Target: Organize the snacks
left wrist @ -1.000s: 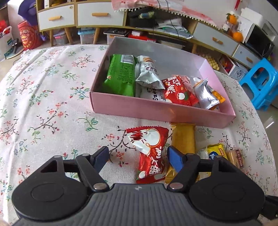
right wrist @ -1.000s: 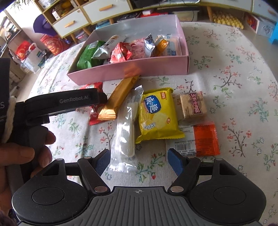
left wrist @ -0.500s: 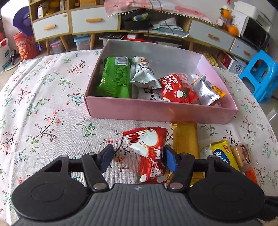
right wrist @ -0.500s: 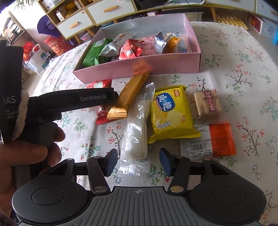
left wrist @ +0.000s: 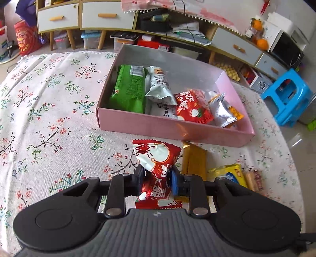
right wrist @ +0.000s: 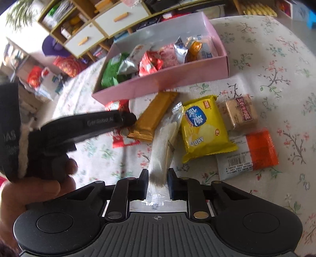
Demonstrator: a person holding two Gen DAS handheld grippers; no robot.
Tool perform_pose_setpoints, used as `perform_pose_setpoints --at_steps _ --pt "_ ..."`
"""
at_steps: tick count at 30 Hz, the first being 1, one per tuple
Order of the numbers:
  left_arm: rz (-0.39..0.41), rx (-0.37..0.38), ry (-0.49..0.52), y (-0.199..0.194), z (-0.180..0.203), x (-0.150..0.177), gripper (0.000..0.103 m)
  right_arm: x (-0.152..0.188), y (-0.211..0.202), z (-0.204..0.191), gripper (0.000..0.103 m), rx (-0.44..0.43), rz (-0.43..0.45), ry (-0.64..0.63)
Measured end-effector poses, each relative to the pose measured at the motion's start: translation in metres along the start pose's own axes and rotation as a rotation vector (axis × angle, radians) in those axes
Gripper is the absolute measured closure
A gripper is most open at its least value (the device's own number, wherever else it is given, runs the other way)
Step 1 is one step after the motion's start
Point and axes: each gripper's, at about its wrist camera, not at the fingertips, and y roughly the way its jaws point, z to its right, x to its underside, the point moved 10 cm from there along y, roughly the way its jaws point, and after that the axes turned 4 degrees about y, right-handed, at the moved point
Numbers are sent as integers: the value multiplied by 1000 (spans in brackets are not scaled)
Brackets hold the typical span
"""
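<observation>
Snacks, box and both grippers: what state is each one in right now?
left gripper: shut on the red snack packet
right gripper: closing on the clear-wrapped snack
pink box: open, partly filled
yellow chip bag: lying flat on the tablecloth

Around the table we see a lived-in room

We see a floral tablecloth (left wrist: 49, 102), a long sideboard with white drawers (left wrist: 106, 17) behind it, a blue plastic stool (left wrist: 286, 96) to the right, oranges (left wrist: 260, 39) on the sideboard top, and a red bag (left wrist: 23, 37) on the floor.
</observation>
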Motion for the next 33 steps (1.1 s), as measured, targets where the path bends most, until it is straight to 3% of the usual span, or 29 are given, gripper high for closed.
perform_pose_setpoints --at_steps 19,33 --pt "10 64 -26 -21 11 -7 78 -28 -44 0 90 -106 71 128" --pt "28 62 -39 -25 9 -13 78 -40 -57 7 96 -130 105 164"
